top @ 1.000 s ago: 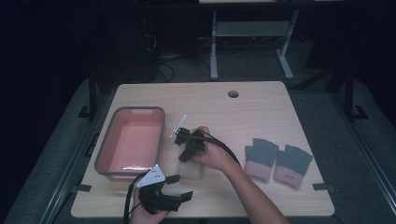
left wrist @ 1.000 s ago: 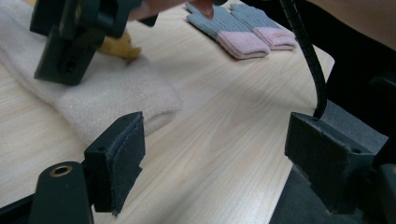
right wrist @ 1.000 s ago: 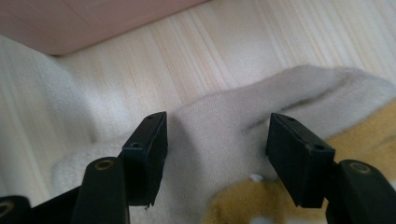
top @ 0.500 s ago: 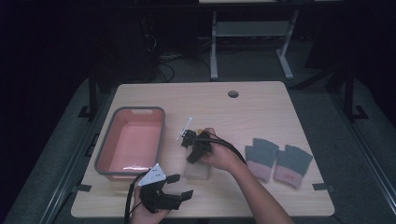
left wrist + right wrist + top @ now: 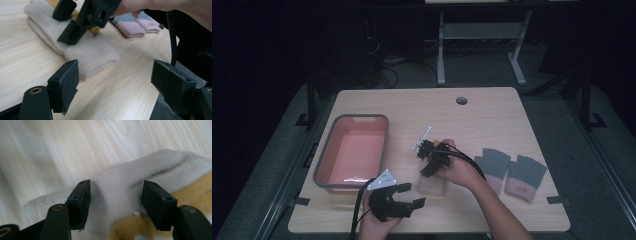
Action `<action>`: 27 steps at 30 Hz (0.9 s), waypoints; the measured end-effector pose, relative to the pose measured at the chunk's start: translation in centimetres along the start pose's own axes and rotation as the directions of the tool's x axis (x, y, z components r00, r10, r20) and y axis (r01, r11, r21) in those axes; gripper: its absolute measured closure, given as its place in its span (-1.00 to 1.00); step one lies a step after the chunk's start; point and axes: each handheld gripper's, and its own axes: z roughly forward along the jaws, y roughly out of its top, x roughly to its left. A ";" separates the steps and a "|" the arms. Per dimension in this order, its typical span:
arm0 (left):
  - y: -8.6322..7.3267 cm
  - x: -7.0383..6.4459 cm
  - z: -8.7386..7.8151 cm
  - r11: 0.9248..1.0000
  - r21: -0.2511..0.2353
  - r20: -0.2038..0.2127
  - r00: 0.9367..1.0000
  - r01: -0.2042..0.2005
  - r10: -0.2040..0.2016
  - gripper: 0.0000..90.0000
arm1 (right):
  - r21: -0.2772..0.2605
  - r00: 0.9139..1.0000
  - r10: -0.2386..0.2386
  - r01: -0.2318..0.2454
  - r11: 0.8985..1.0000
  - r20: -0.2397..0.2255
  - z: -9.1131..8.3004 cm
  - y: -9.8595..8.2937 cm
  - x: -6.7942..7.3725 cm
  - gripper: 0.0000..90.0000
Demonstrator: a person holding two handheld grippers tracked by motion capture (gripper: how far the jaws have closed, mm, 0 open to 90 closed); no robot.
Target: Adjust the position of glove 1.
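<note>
Right gripper (image 5: 428, 159) angled down, jaws parted over folded cream-and-yellow fleece socks (image 5: 433, 183); left gripper (image 5: 404, 202) wide open, empty; pink rectangular plastic bin (image 5: 328, 153) alongside.

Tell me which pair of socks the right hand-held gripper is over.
The cream pair with yellow patches, mid-table; the grey-and-pink pairs lie apart beside the person's forearm.

Pale wooden desk (image 5: 492, 107): grey-rimmed pink plastic tub (image 5: 353, 150) at the left side. Folded cream fleece sock (image 5: 433, 183) near the middle front, right of the tub. Pair of grey knitted socks with pink cuffs (image 5: 511, 170) side by side at the right, well apart from the cream sock. Round cable hole (image 5: 461, 100) at the far edge. Right hand-held gripper (image 5: 428, 161) above the cream sock; left hand-held gripper (image 5: 404, 203) at the near edge, before the tub's corner.
</note>
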 end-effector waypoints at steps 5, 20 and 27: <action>1.4 0.5 0.9 0.999 0.011 -0.009 0.999 0.047 -0.047 -0.48 | -0.075 0.997 0.066 -0.068 0.995 -0.028 -1.4 -0.7 -0.5 -0.11; 3.8 2.0 4.0 0.984 0.107 -0.034 0.989 0.144 -0.142 -0.48 | -0.175 0.921 0.375 -0.388 0.905 -0.103 -4.2 -4.9 -3.4 -0.17; 3.6 3.0 5.1 0.970 0.145 -0.073 0.980 0.194 -0.185 -0.48 | -0.191 0.871 0.455 -0.486 0.853 -0.185 -3.9 -6.9 -3.9 -0.17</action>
